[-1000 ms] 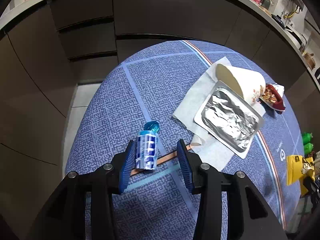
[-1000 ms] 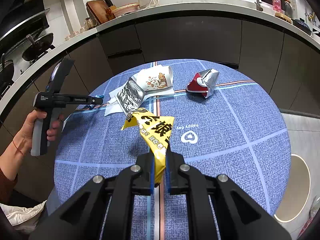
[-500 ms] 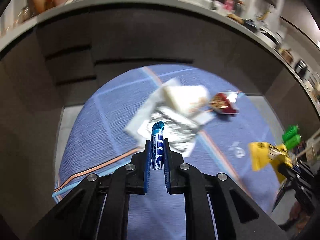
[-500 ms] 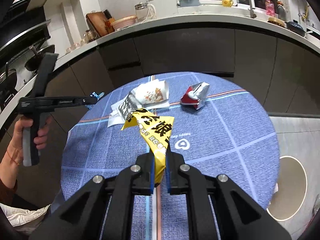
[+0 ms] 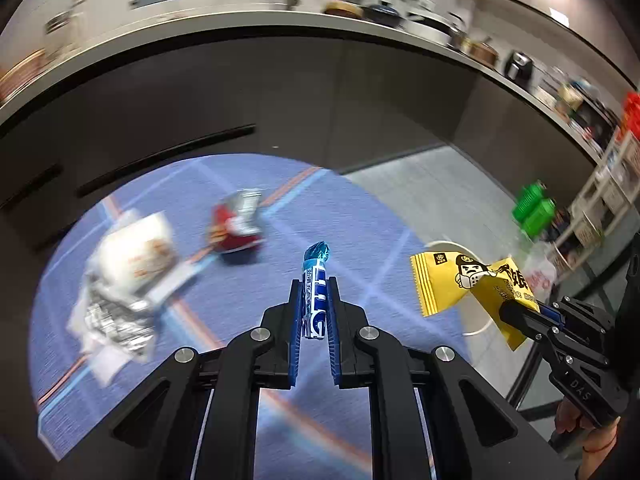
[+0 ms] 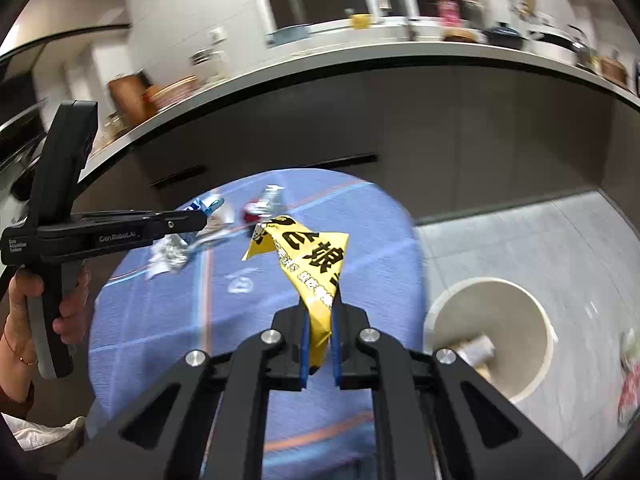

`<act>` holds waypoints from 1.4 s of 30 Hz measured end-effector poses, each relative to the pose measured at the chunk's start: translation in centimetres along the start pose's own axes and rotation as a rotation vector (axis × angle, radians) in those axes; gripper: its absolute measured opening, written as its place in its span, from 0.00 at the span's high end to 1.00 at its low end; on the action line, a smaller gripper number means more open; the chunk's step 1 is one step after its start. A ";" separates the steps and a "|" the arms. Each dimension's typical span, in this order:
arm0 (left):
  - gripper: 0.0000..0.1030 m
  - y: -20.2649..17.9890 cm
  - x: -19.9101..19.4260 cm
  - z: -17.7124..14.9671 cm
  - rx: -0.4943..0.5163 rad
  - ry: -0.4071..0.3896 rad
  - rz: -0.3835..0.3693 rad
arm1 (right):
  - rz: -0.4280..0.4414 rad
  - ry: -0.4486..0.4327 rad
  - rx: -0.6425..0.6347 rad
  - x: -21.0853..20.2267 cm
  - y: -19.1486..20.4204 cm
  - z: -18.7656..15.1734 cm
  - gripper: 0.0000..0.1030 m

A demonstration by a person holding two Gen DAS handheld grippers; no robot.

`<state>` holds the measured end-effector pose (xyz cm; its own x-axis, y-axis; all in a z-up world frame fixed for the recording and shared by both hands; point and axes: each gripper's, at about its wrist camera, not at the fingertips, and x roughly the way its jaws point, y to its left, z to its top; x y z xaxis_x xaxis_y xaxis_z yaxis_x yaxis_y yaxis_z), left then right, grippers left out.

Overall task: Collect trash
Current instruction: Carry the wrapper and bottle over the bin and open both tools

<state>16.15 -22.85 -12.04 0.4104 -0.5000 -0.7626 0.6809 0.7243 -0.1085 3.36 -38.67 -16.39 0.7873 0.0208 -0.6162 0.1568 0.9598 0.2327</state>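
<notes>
My left gripper [image 5: 315,294] is shut on a blue and white candy wrapper [image 5: 315,284] that stands up between its pads, above the blue table [image 5: 360,220]. My right gripper [image 6: 320,312] is shut on a yellow snack bag [image 6: 312,256]; the same bag [image 5: 460,284] shows at the right of the left wrist view. On the table lie a red and silver snack bag [image 5: 236,228], a paper cup [image 5: 136,252] and crumpled foil [image 5: 112,320]. A white trash bin [image 6: 492,320] stands on the floor to the right of the table, with some rubbish inside.
Dark kitchen cabinets [image 5: 240,92] under a cluttered counter curve behind the table. Green bottles [image 5: 534,208] and shelves stand at the far right. The grey tiled floor [image 6: 520,240] lies right of the table. A hand [image 6: 24,300] grips the left tool's handle.
The left gripper shut on the candy wrapper, lifted it off the table and swung right. The right gripper carried the yellow bag right too, bringing the white bin into view.
</notes>
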 end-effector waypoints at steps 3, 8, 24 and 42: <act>0.90 -3.1 1.9 0.6 0.034 0.014 -0.033 | -0.063 0.000 0.056 -1.1 -3.7 -1.0 0.91; 0.90 -8.4 4.8 1.6 0.089 0.037 -0.093 | -0.137 0.004 0.145 -2.4 -8.5 -3.0 0.91; 0.90 -17.0 13.2 2.5 0.151 0.143 -0.127 | -0.202 0.111 0.295 1.4 -17.8 -7.9 0.91; 0.43 -20.4 18.8 2.7 0.184 0.160 -0.083 | -0.204 0.167 0.263 6.1 -20.4 -9.4 0.40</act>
<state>11.61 -48.32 -22.48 0.2572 -0.4619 -0.8488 0.8132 0.5780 -0.0681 -0.61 -55.55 -31.98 0.6190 -0.0975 -0.7793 0.4657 0.8445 0.2643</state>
